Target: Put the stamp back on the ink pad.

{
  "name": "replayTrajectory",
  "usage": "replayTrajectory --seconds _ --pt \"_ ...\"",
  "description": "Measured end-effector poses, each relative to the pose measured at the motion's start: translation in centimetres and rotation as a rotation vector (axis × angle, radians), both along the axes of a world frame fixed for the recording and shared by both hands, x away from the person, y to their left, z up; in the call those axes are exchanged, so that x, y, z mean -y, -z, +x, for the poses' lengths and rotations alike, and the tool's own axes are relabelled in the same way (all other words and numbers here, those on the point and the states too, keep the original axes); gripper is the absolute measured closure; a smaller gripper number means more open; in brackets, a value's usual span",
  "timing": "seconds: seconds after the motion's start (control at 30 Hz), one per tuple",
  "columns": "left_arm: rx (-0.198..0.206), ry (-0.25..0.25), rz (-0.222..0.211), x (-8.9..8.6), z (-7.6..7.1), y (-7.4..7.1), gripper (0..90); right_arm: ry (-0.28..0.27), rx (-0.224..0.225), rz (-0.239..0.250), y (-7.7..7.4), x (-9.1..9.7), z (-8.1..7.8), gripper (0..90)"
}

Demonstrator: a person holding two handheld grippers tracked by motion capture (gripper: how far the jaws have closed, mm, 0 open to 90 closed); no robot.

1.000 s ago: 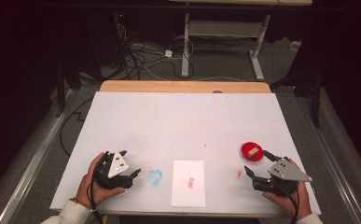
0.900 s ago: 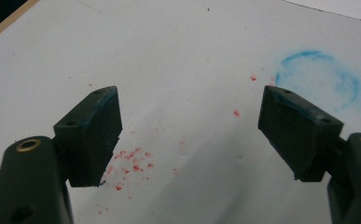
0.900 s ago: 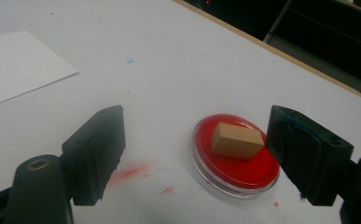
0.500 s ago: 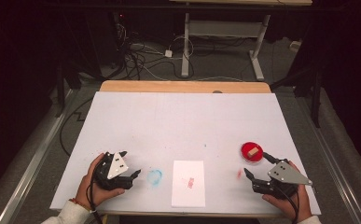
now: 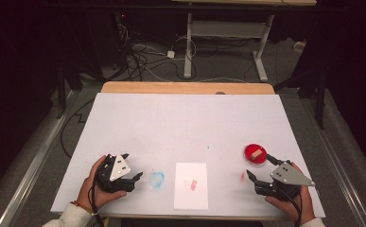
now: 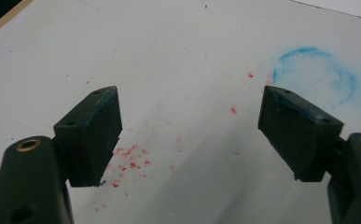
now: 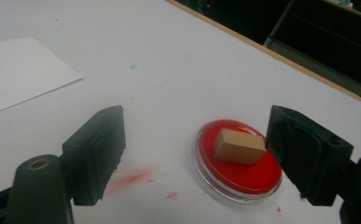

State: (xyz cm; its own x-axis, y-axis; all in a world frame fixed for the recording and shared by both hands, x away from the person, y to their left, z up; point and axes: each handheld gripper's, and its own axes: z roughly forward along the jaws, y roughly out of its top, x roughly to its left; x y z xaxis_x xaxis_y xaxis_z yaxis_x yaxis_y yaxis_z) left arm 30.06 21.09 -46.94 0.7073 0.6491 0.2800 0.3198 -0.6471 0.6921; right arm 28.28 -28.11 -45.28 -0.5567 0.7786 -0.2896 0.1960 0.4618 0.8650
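The right claw point(image 7: 194, 154) stands open near the small tan wooden stamp block point(image 7: 239, 146) lying in the round red ink pad point(image 7: 236, 179). The left claw point(image 6: 190, 133) rests open and empty. Next, the right likely must close on the block squarely.

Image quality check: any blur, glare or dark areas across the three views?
High view: table evenly lit, surroundings nearly black. Left gripper view: near jaws soft, blue ring stain slightly blurred. Right gripper view: red dish and wooden block fairly sharp, no strong glare.

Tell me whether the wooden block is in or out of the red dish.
In: the small tan wooden block lies inside the round red ink dish.
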Motion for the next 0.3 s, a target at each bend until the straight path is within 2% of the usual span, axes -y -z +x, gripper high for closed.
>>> replayTrajectory --seconds 0.3 --pt "-0.016 -0.007 0.0 0.12 0.65 0.22 20.8 0.01 -0.006 0.009 0.13 0.33 0.34 20.8"
